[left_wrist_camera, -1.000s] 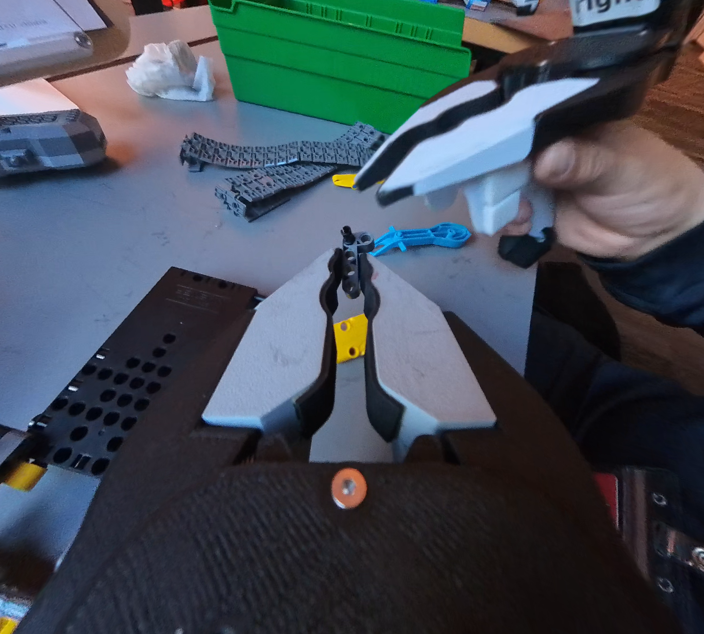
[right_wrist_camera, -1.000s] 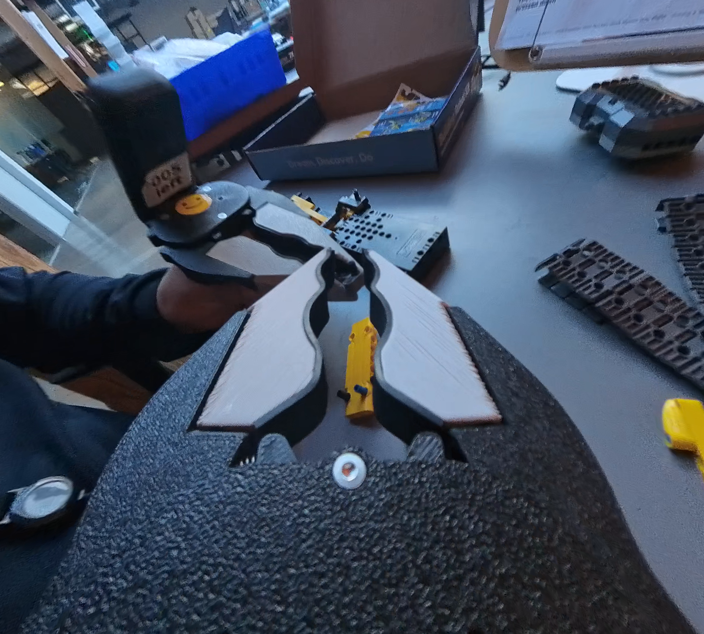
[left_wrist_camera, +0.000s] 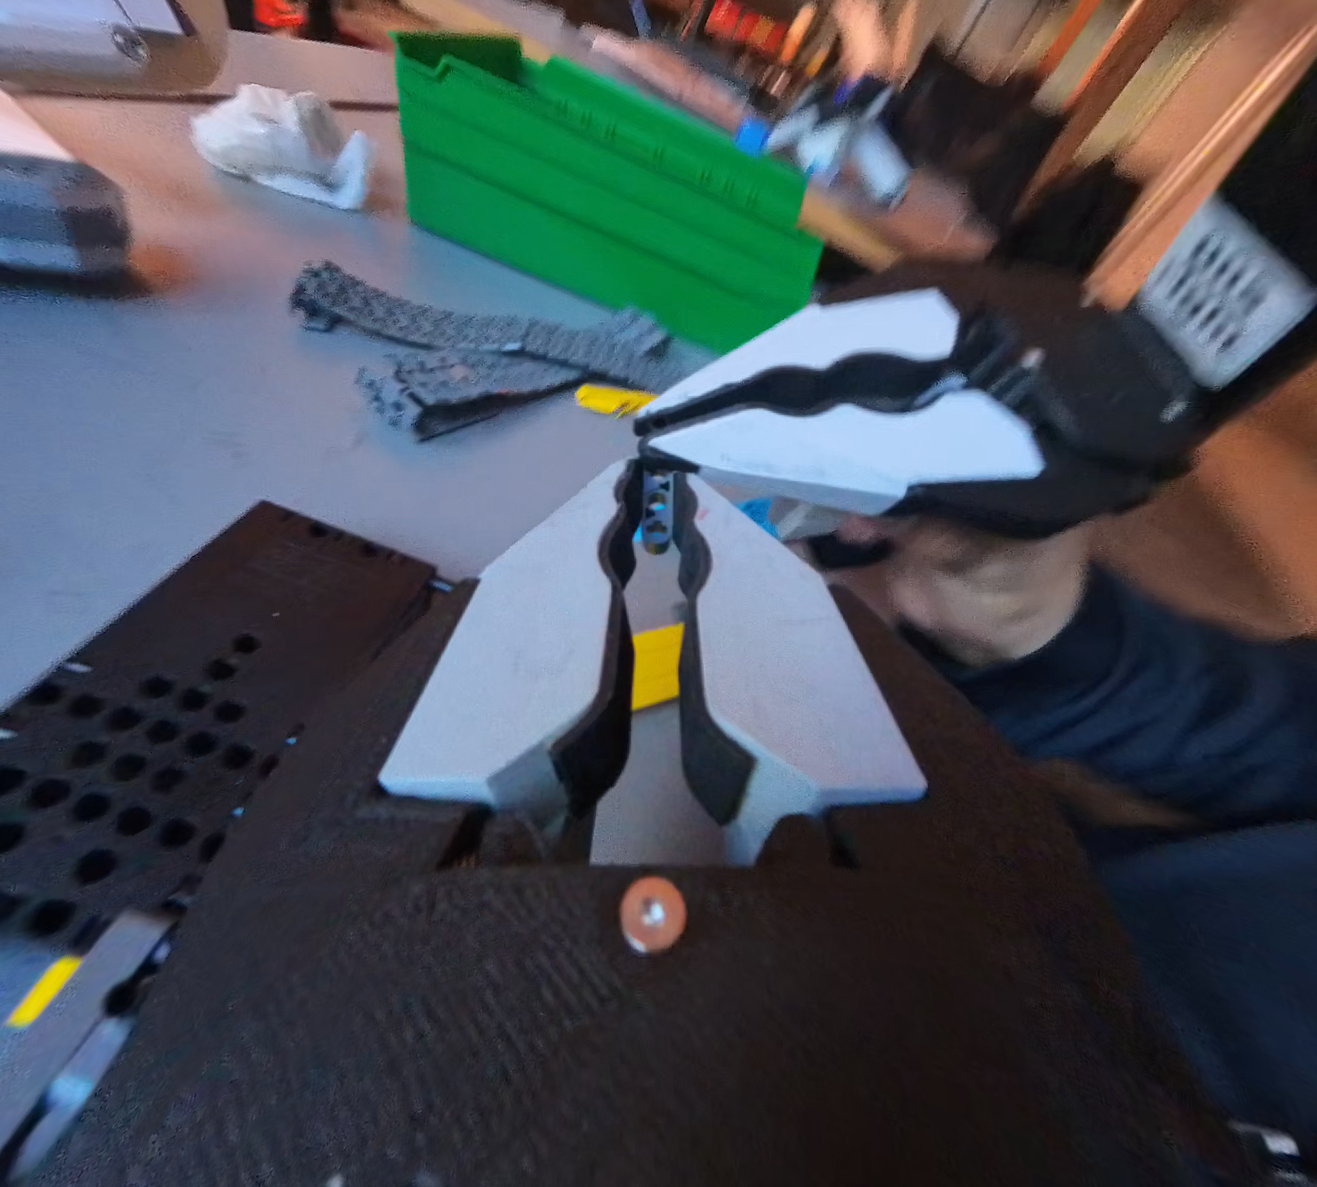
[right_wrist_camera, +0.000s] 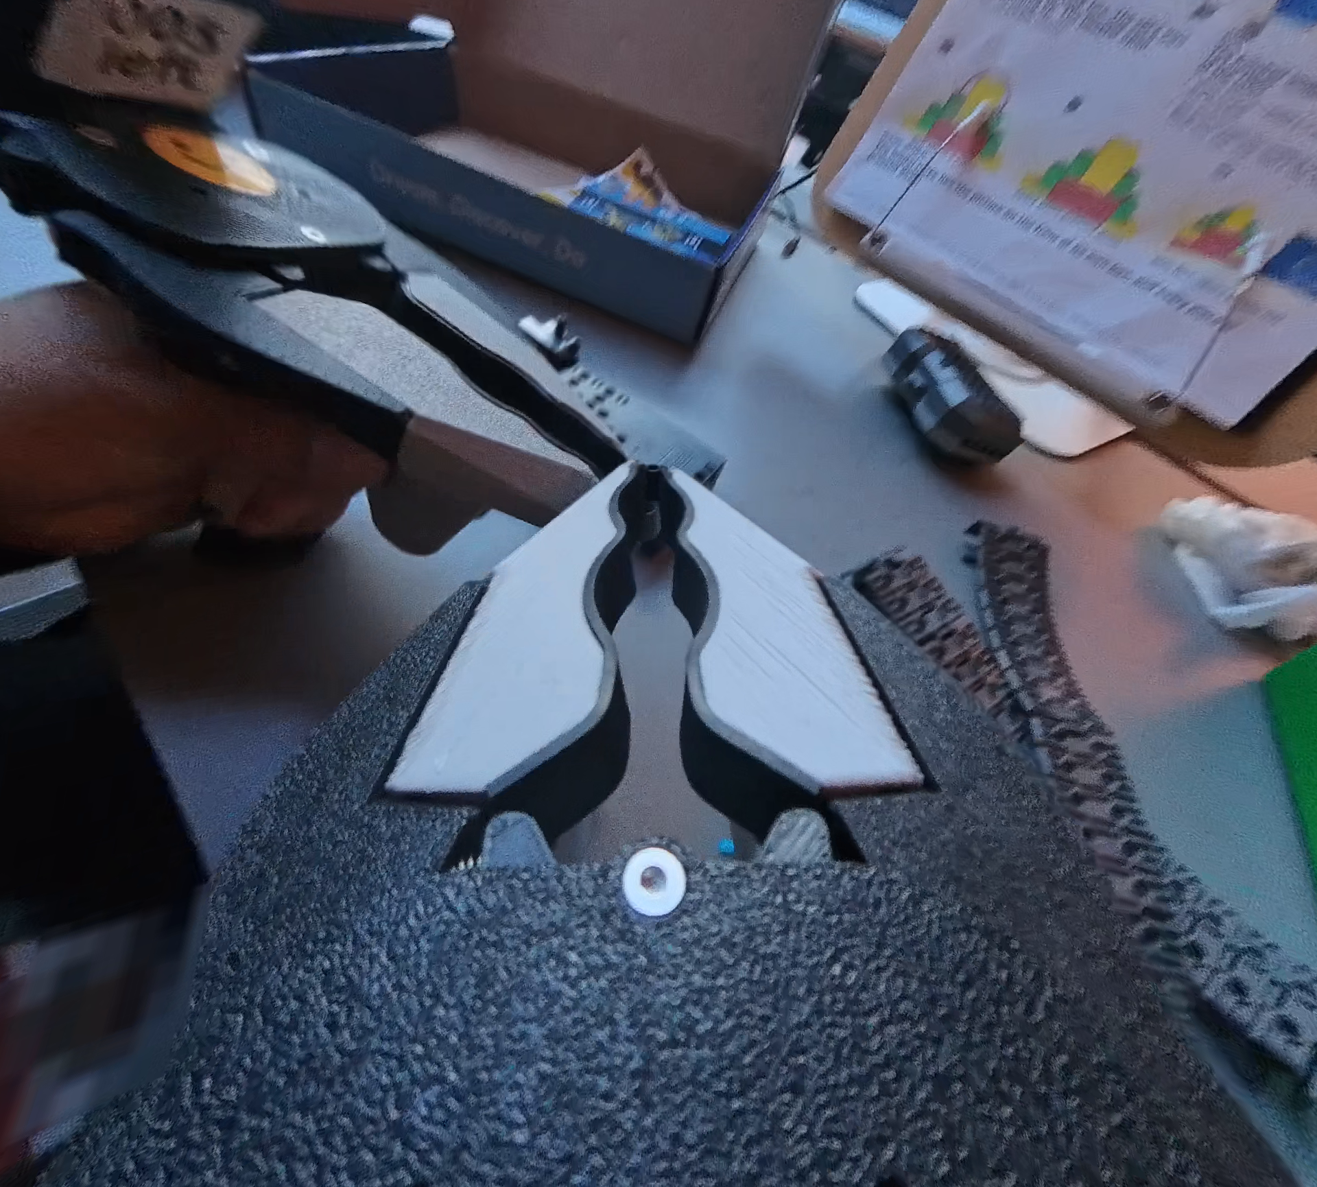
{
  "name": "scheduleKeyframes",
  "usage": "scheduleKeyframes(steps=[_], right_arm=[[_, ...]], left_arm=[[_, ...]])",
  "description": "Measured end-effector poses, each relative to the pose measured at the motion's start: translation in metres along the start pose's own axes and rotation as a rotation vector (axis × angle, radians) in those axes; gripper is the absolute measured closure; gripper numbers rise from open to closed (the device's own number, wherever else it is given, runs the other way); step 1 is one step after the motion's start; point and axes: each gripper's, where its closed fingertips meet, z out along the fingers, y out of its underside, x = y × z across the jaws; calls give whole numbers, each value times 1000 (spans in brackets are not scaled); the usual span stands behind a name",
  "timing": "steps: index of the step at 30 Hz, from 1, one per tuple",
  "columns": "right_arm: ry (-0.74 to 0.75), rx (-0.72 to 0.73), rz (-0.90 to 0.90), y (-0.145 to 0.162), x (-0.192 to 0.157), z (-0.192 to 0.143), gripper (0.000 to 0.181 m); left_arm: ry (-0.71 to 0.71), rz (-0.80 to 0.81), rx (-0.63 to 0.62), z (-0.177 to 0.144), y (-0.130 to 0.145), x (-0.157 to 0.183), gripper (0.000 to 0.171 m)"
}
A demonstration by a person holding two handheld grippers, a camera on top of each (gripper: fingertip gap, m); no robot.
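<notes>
My left gripper (left_wrist_camera: pixel 652 484) is shut on a small dark grey beam with holes (left_wrist_camera: pixel 657 515) and holds it upright above the table. My right gripper (left_wrist_camera: pixel 645 433) comes in from the right, and its closed tips meet the top of that beam. In the right wrist view my right gripper (right_wrist_camera: pixel 650 477) is shut on a small dark pin (right_wrist_camera: pixel 648 504) at the beam's end. The left gripper (right_wrist_camera: pixel 606 458) reaches in from the left, tip to tip with it. A hand holds each gripper. The views are blurred.
A green bin (left_wrist_camera: pixel 606 205) stands at the back, with grey track strips (left_wrist_camera: pixel 463 354) and a yellow piece (left_wrist_camera: pixel 613 401) before it. A black perforated plate (left_wrist_camera: pixel 178 689) lies at the left. An open cardboard box (right_wrist_camera: pixel 570 212), an instruction board (right_wrist_camera: pixel 1104 119), a dark grey model (right_wrist_camera: pixel 948 404) and crumpled paper (right_wrist_camera: pixel 1247 568) are nearby. The tips of both grippers are at nearly the same place.
My right gripper has come down to the left gripper's tips and shut on the top of the beam. Both views have swung, and the left gripper still holds the beam.
</notes>
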Motion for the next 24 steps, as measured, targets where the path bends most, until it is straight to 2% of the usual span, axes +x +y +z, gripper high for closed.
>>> scheduleKeyframes(steps=[1, 3, 6, 10, 11, 12, 13, 14, 15, 16, 19, 21, 22, 24], right_arm=[[6, 31, 19, -9, 2, 1, 181], [-82, 130, 228, -22, 3, 4, 181], [-208, 241, 546, -24, 4, 11, 181], [-293, 333, 805, -24, 7, 17, 181], [-276, 381, 852, -27, 16, 15, 181], [-232, 478, 914, -34, 39, 4, 181], [-201, 573, 971, -41, 71, -14, 181], [-183, 603, 969, -46, 95, -27, 181], [-202, 553, 921, -50, 104, -30, 181], [-262, 465, 872, -54, 97, -28, 181], [-386, 263, 658, -56, 52, -25, 181], [-459, 229, 495, -53, 25, -35, 181], [-473, 211, 424, -49, 17, -40, 181], [-490, 181, 274, -40, 3, -51, 170]], left_arm=[[59, -86, 50, -2, -8, 1, 165], [102, -149, 97, -7, -18, 2, 165], [61, -137, 116, -8, -18, -6, 165], [27, -113, 120, -7, -17, -14, 164], [37, -129, 99, -5, -13, -14, 165], [81, -171, 34, -4, -2, -7, 165], [84, -177, 60, -6, -4, -4, 165], [73, -154, 67, -8, -4, -2, 165], [68, -146, 66, -9, -5, -3, 165], [83, -166, 79, -9, -7, -4, 165], [255, -311, 54, -8, -5, 5, 165], [417, -414, 16, -11, -5, 18, 165], [456, -450, 1, -12, -5, 20, 165], [550, -485, -34, -15, -5, 29, 165]])
